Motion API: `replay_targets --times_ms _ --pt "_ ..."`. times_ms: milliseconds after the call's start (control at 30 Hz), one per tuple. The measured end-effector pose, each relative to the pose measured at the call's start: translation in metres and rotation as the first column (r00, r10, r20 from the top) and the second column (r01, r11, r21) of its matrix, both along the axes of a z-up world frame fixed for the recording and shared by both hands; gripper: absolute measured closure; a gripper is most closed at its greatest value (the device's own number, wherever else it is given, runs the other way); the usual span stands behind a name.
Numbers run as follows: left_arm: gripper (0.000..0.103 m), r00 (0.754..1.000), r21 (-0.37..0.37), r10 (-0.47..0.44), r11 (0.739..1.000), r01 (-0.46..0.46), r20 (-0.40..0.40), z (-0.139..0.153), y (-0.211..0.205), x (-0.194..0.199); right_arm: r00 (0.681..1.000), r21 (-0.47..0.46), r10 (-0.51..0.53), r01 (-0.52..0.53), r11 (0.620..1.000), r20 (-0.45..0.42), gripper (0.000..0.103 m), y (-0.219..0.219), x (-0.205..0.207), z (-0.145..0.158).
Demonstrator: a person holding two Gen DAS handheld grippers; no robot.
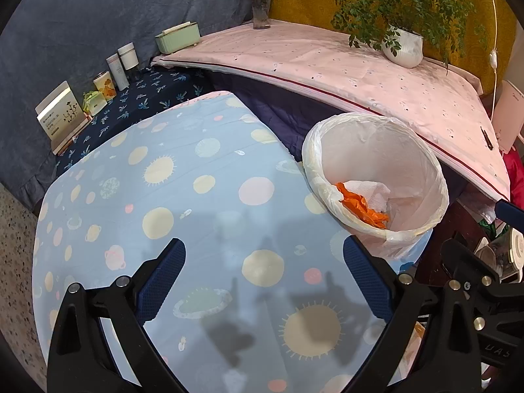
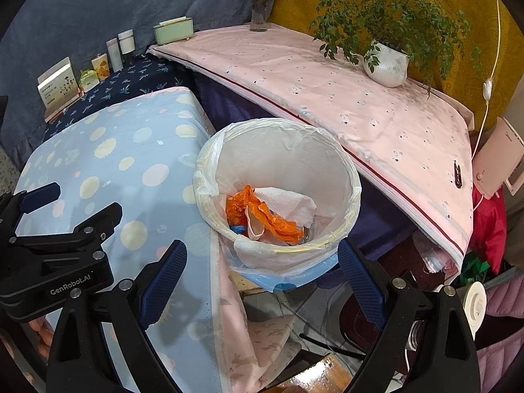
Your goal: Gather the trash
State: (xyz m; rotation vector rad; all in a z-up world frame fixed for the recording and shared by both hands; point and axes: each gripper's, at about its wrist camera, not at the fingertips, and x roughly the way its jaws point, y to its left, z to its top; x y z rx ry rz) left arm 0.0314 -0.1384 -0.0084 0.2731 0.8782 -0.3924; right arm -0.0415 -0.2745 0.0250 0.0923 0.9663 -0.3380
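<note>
A white bin lined with a clear plastic bag [image 1: 376,177] [image 2: 278,150] stands at the right edge of the blue planet-print table [image 1: 163,203] [image 2: 114,150]. Inside lie an orange wrapper [image 1: 363,206] [image 2: 271,216] and a white paper towel [image 1: 366,190] [image 2: 285,204]. My left gripper [image 1: 263,252] hovers open over the bare tablecloth, left of the bin. My right gripper [image 2: 262,255] is open too, straddling the bin's near rim with nothing between its fingers. The left gripper's body [image 2: 55,255] shows in the right wrist view at the lower left.
A pink-covered surface [image 1: 327,65] [image 2: 327,98] behind the bin carries a potted plant [image 1: 402,46] [image 2: 386,62], a flower vase [image 1: 262,3] [image 2: 258,9] and a green box [image 1: 178,37] [image 2: 173,29]. Small boxes and bottles [image 1: 111,75] [image 2: 98,65] line the dark shelf at left. Clutter fills the floor at right.
</note>
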Motion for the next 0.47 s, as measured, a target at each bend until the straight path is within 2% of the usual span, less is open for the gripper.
replay_targets --times_ms 467 --pt "0.010 1.000 -0.011 -0.023 1.000 0.022 -0.019 -0.0017 -0.0035 -0.0042 1.000 0.000 -0.006 0.006 1.000 0.011 0.014 -0.0014 -0.0049 0.0032"
